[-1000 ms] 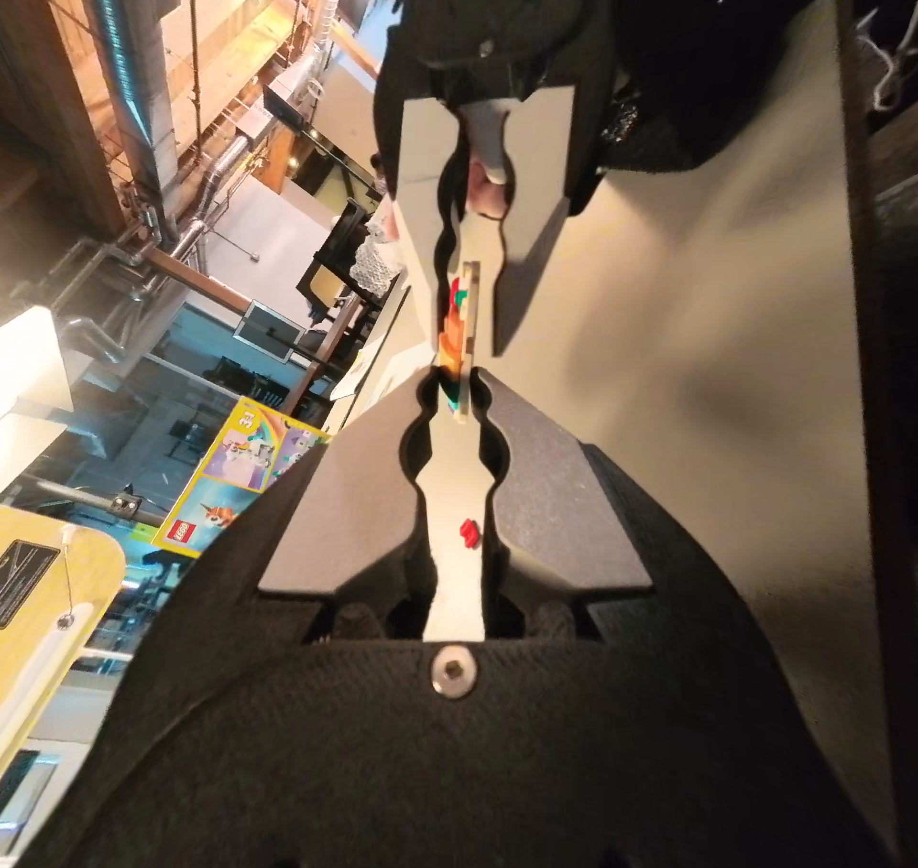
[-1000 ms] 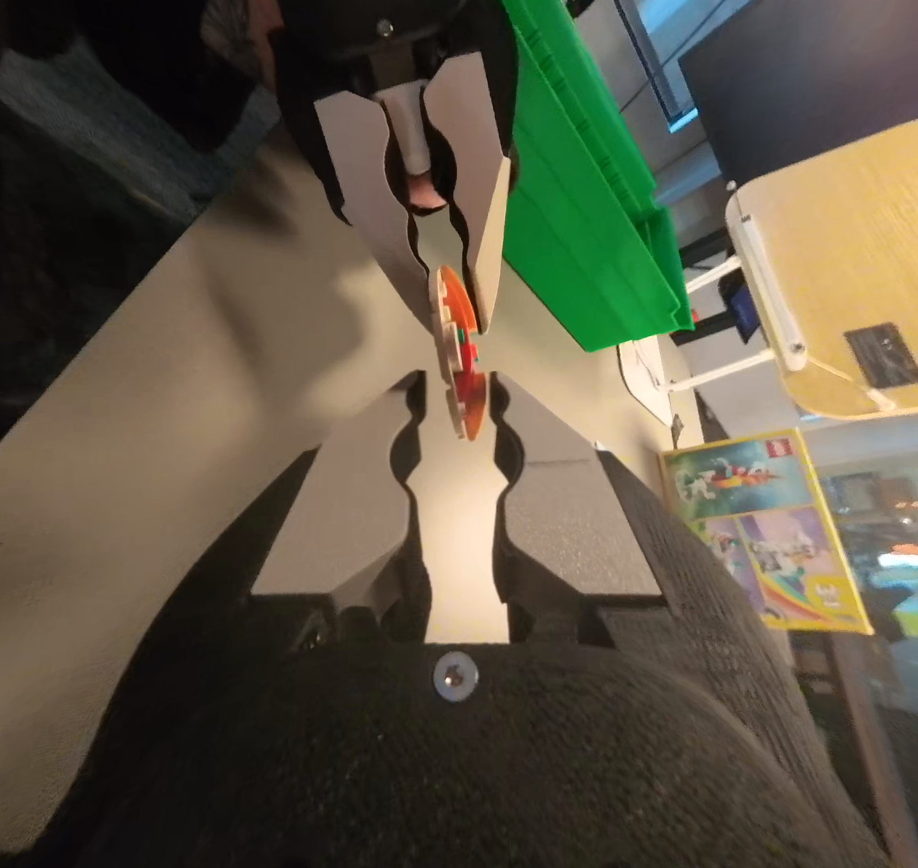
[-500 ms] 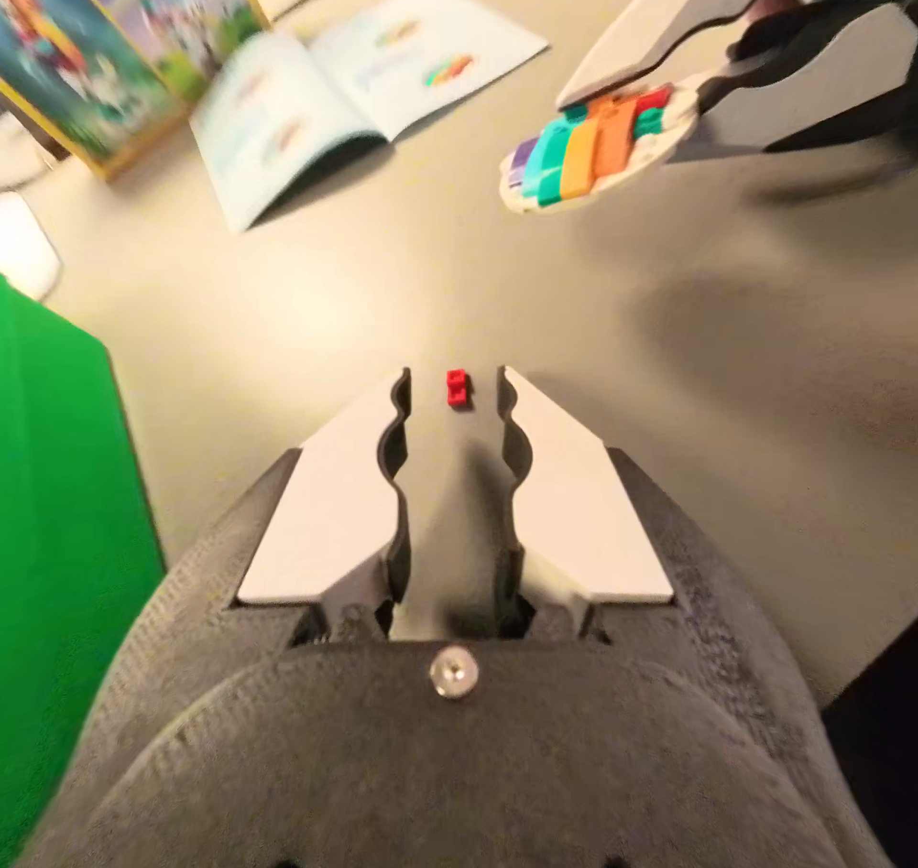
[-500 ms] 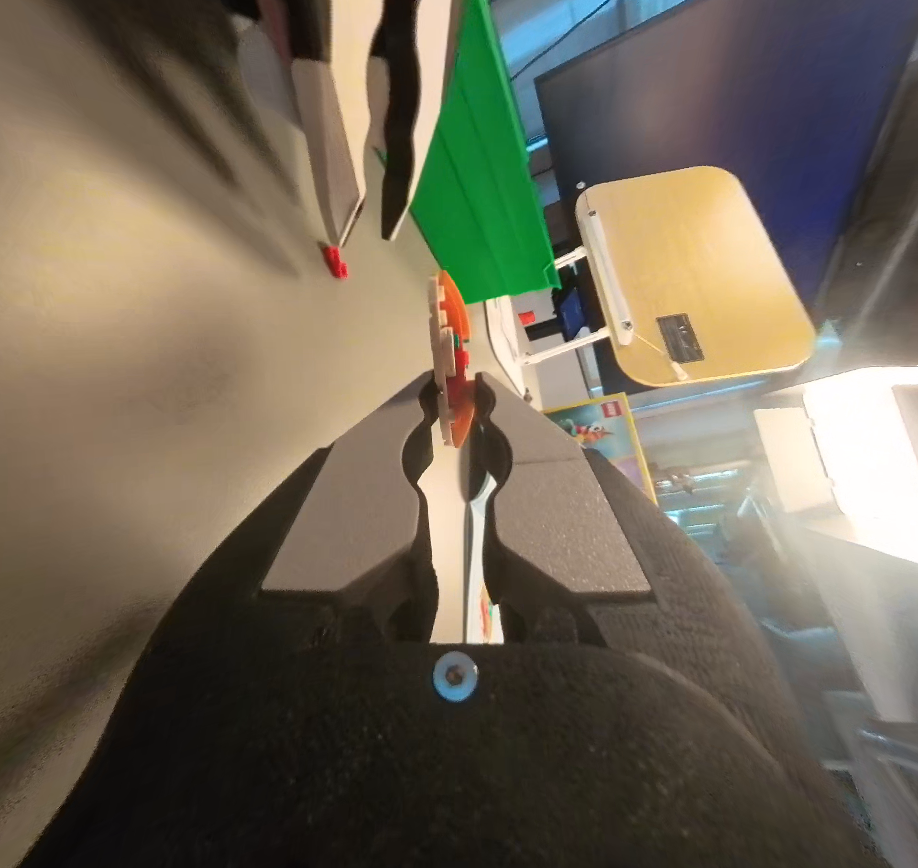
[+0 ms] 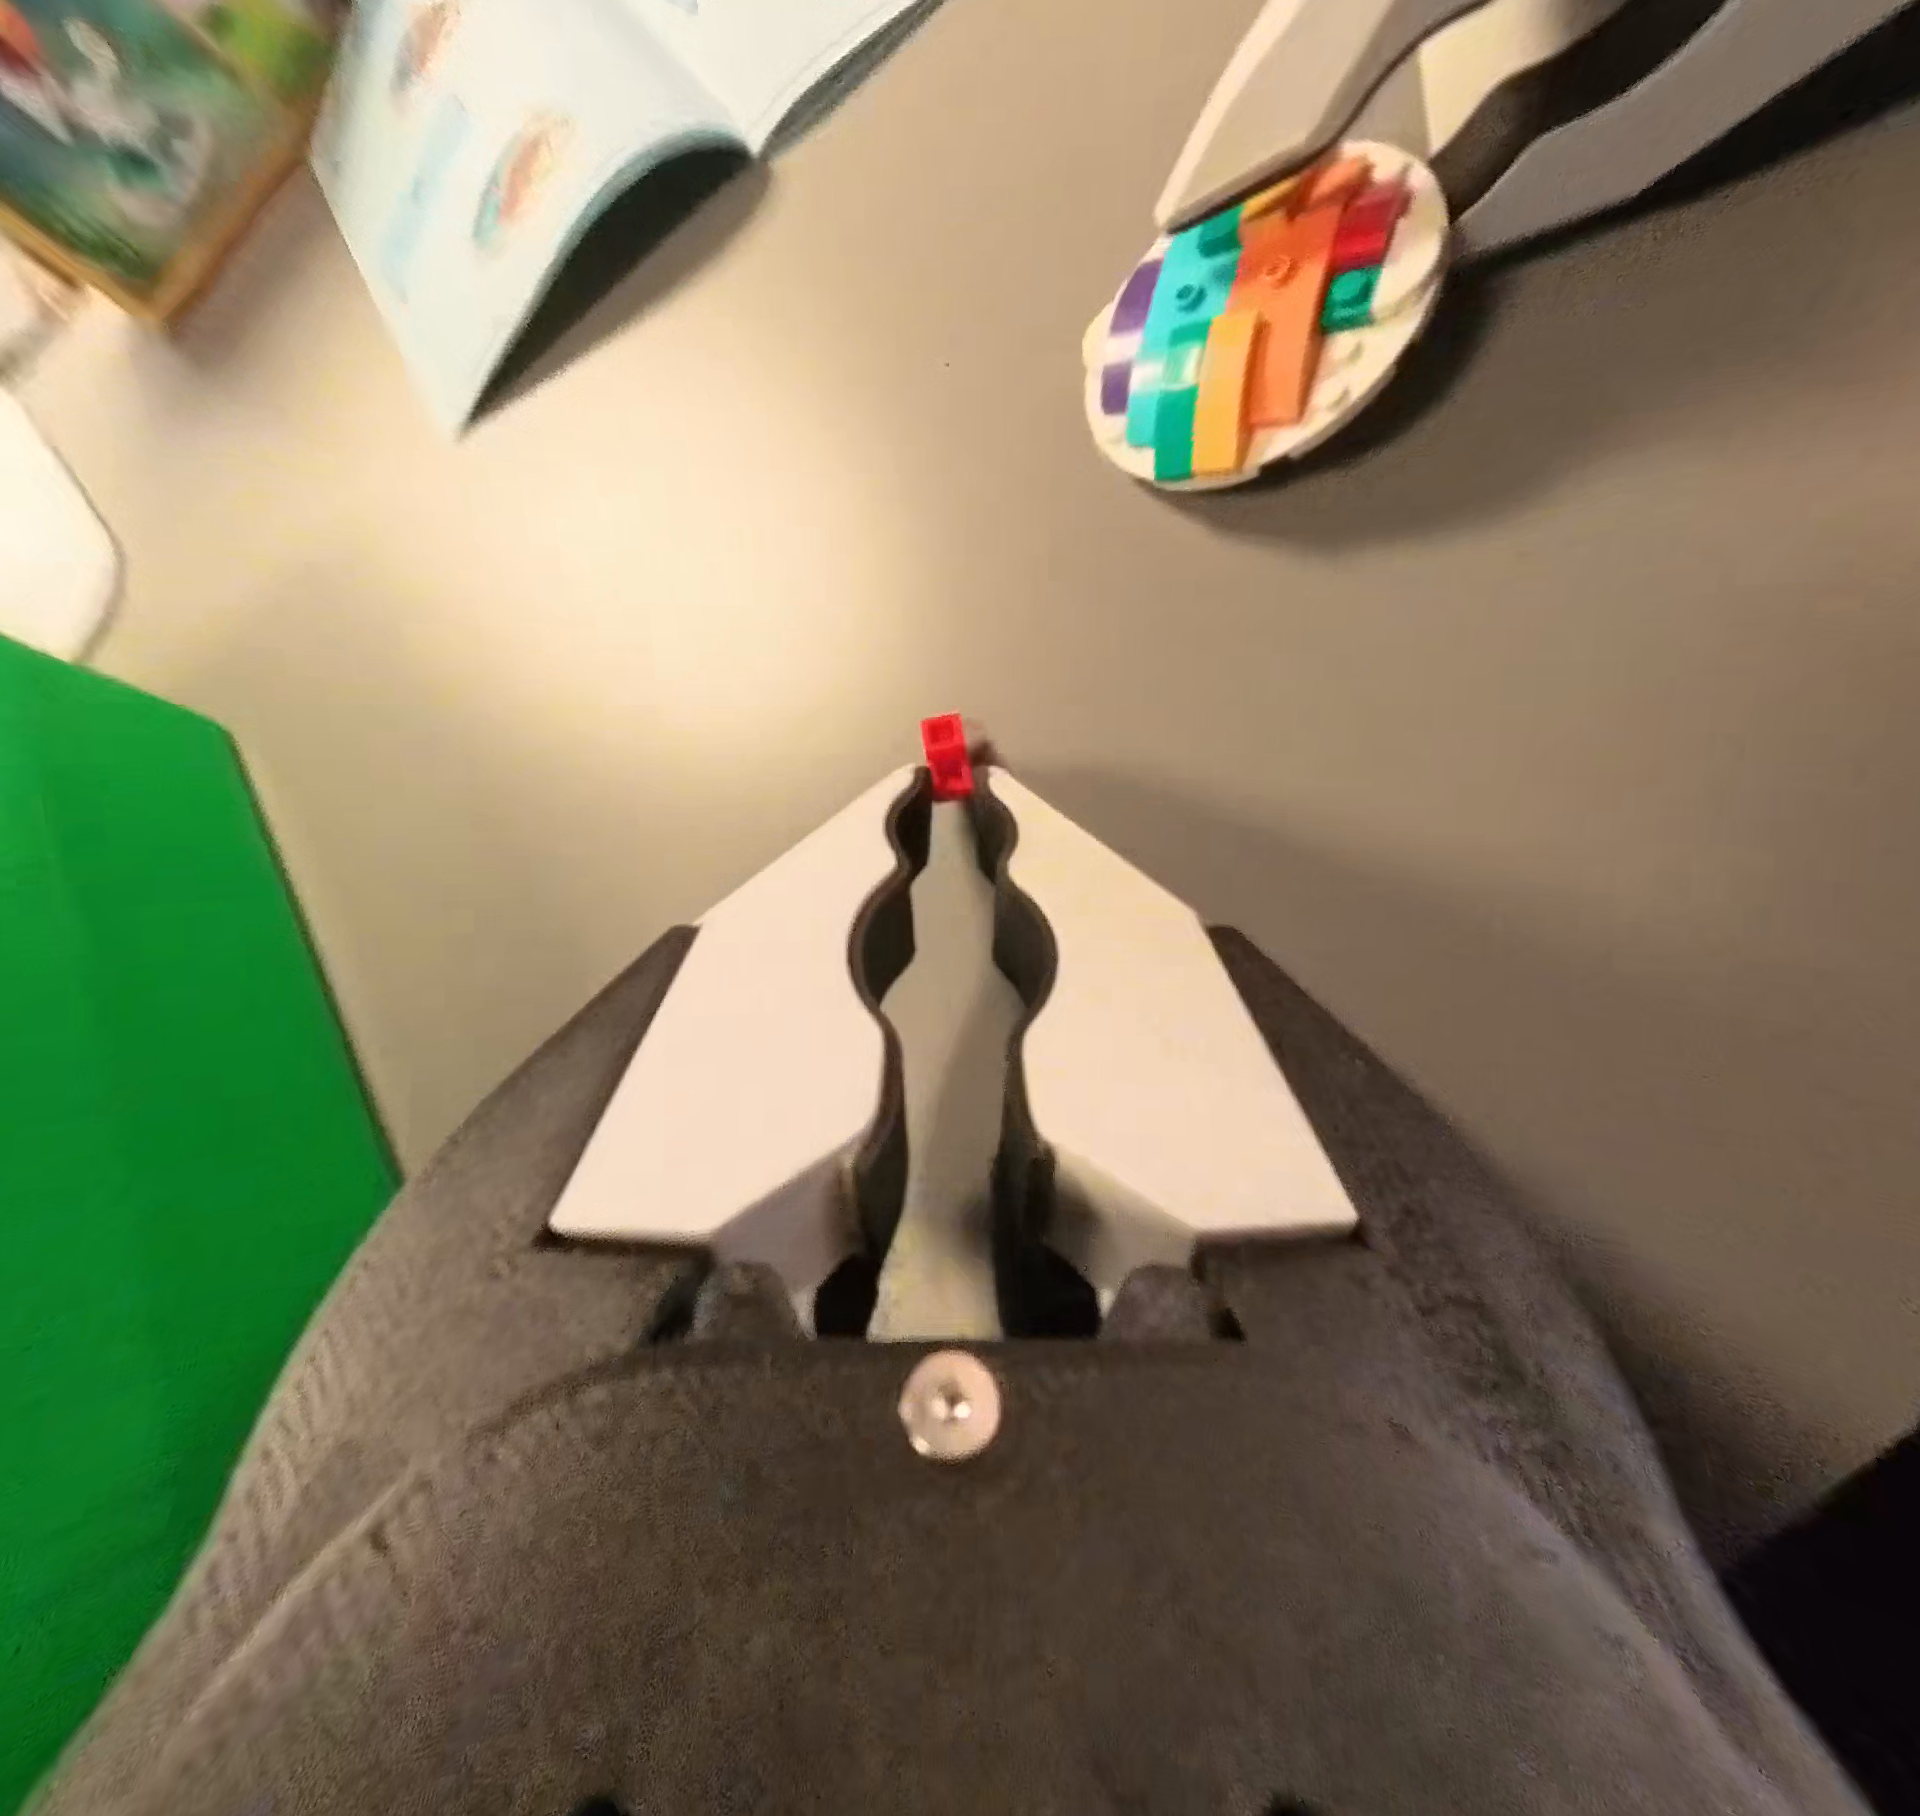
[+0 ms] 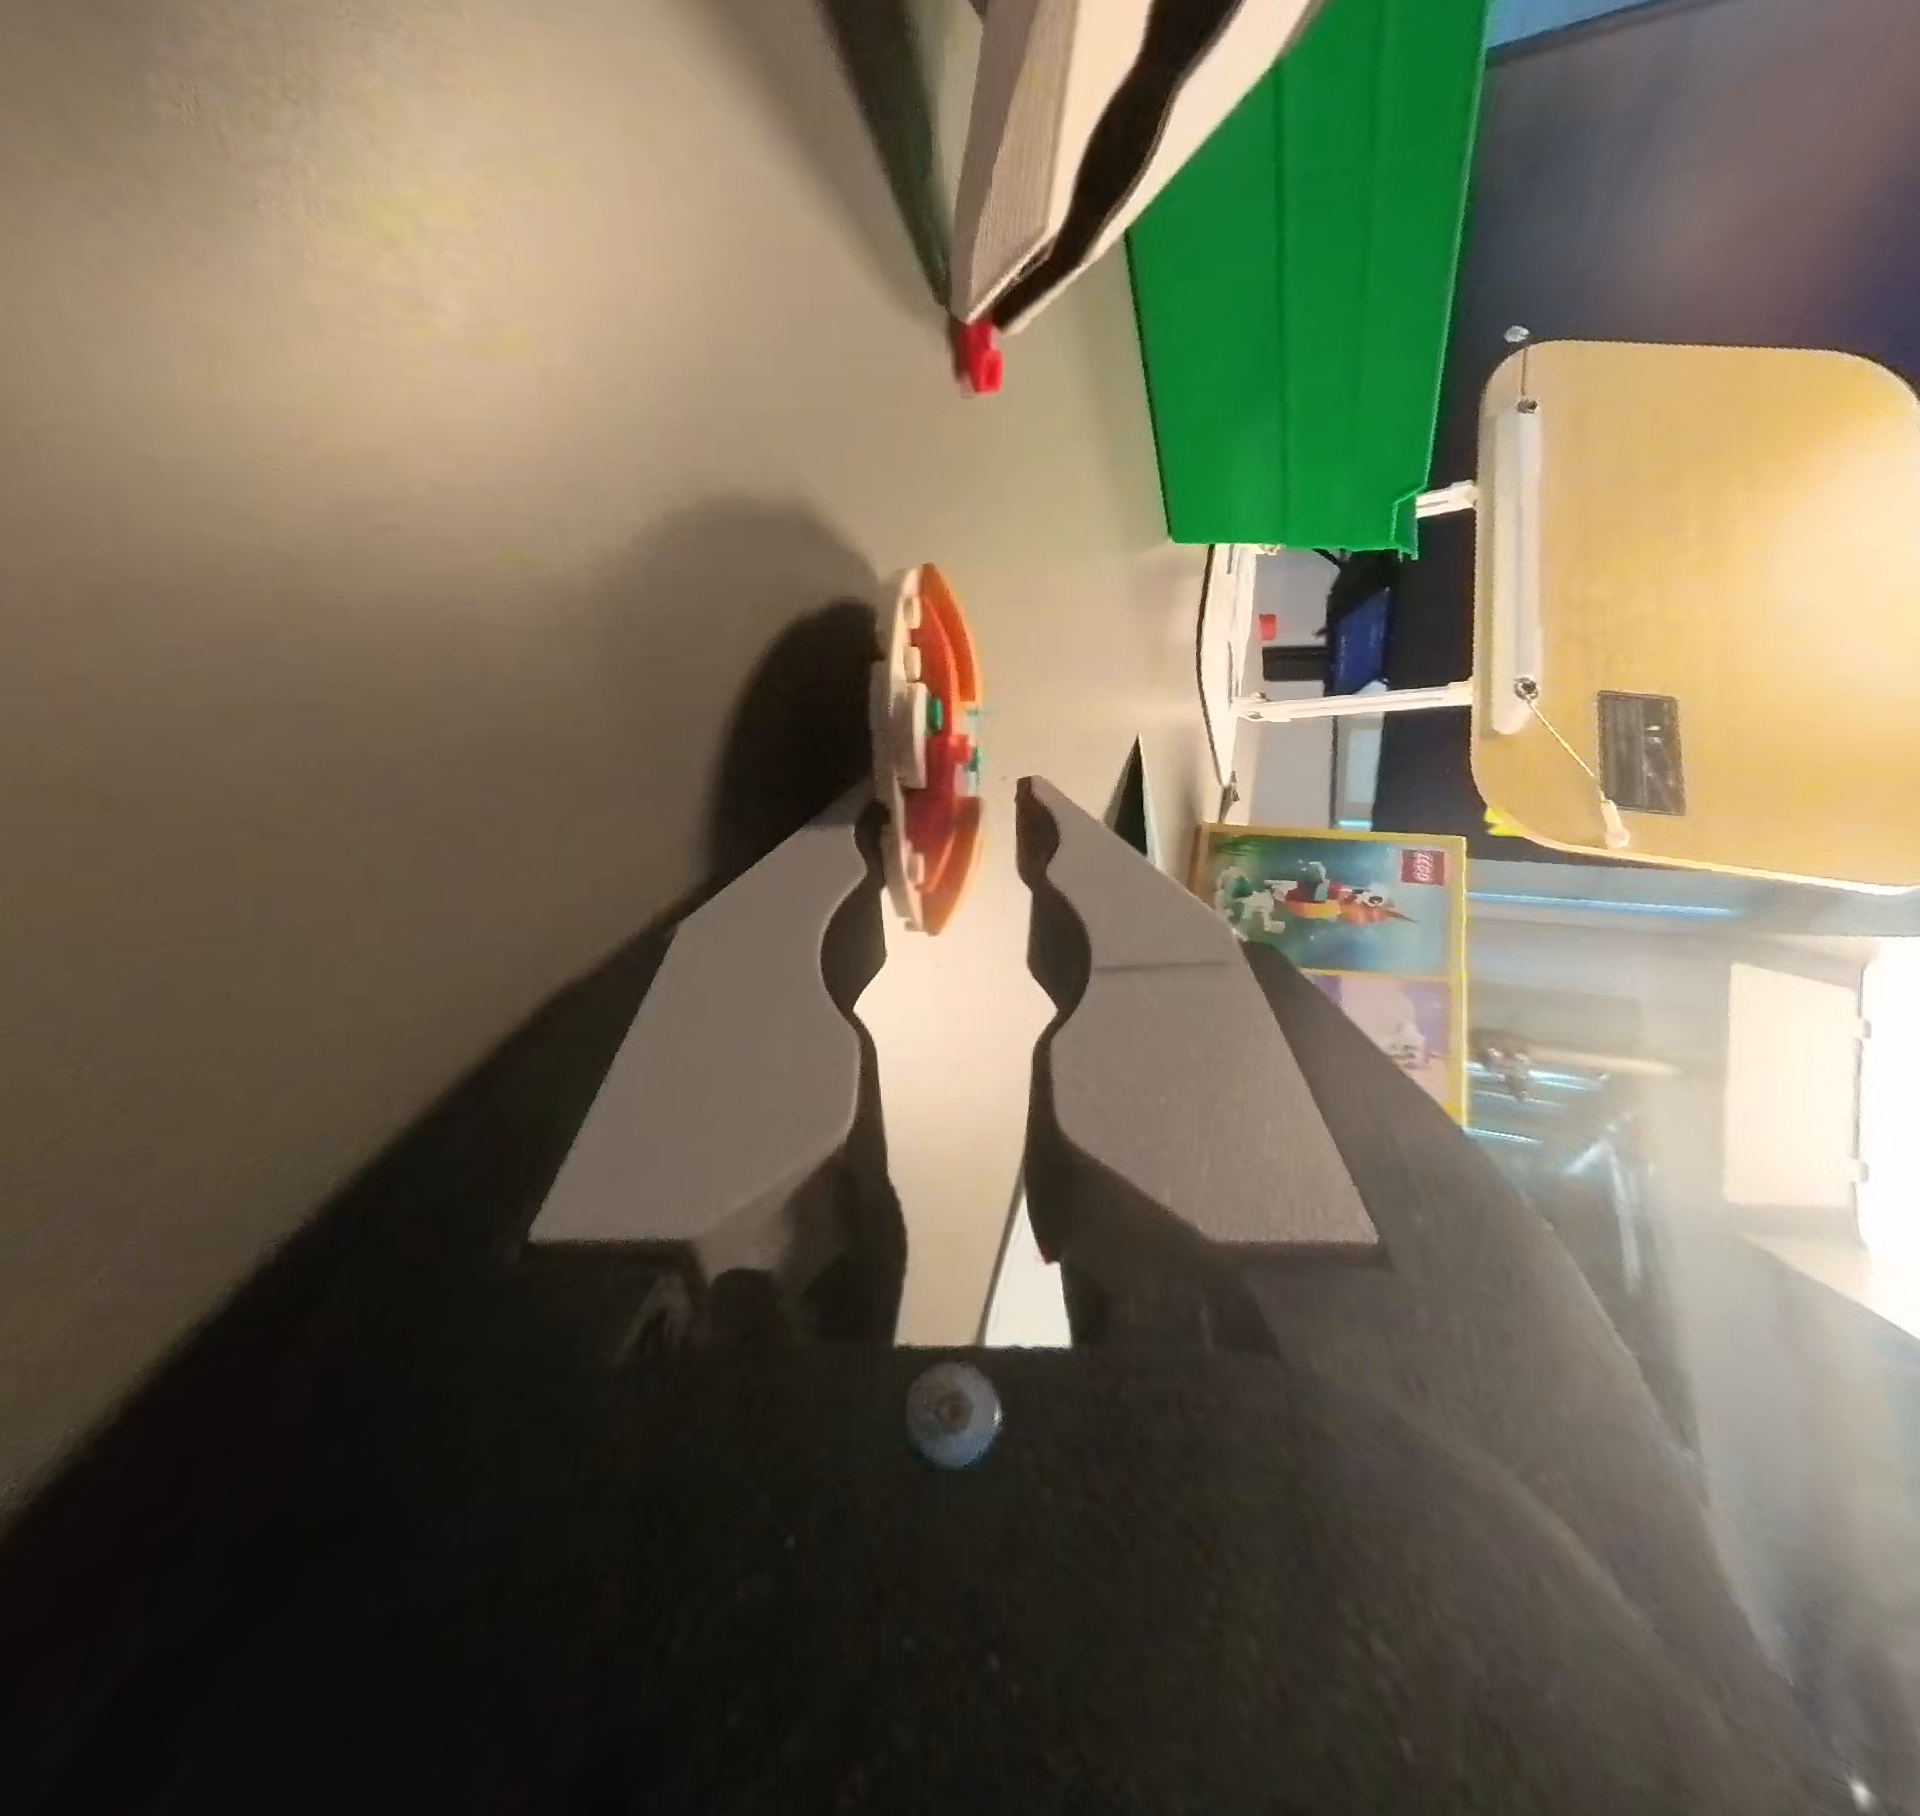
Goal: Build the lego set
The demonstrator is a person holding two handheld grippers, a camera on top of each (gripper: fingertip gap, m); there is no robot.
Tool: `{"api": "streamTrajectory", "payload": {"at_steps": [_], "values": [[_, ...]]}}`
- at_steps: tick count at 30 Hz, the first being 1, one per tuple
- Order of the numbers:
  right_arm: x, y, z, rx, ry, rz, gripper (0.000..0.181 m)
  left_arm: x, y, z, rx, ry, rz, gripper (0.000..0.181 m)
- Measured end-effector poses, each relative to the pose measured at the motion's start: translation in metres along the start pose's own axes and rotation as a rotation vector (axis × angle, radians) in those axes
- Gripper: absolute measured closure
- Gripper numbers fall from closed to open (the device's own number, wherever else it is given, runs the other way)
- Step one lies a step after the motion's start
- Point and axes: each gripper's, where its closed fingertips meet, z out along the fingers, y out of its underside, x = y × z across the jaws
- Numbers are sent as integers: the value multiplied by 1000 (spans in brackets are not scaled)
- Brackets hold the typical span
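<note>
Red brick (image 5: 949,767): pinched at left gripper (image 5: 951,779) tips, long axis along fingers.
Right gripper (image 6: 940,810): open around round plate (image 6: 928,758), well apart.

Textured black tool (image 5: 951,779), grey wavy-edged fingers (image 5: 748,1039)

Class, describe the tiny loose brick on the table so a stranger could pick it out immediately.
Start at the big green plastic bin standing on the beige table. Beside it, the left gripper pinches a tiny red lego brick at its fingertips. Unlike the round white lego plate covered in rainbow strips farther off, it is one small piece in plain red.
</note>
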Motion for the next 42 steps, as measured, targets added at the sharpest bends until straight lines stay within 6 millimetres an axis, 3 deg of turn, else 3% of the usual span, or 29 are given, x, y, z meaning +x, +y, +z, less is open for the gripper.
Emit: {"api": "streamTrajectory", "payload": {"at_steps": [1,6,8,14,16,19,21,24,29,34,38,42], "values": [[0,0,-2,8,-7,10,158,2,-6,-2,34,-23,52,174],[-4,-2,-21,61,-131,152,142,12,-42,-15,252,-122,273,174],[-5,-4,-30,78,-200,261,127,21,-53,-19,320,-137,380,174],[-13,-8,-51,45,-365,465,91,42,-73,-23,444,-235,654,174],[-25,-12,-60,48,-482,572,88,42,-75,-22,415,-308,759,174],[-35,-22,-71,113,-634,775,105,46,-77,-18,364,-409,946,175],[-17,-22,-67,163,-569,889,125,55,-83,-20,414,-425,973,174],[14,-40,-62,335,-490,1068,148,60,-93,-24,476,-437,979,174],[27,-56,-62,447,-473,1118,165,73,-100,-25,542,-397,1013,174],[22,-52,-61,409,-477,1091,179,81,-100,-22,556,-356,1004,174],[25,-53,-61,428,-426,1037,179,80,-102,-26,593,-279,878,174],[36,-55,-66,520,-390,1078,179,73,-121,-52,747,-85,543,181]]}}
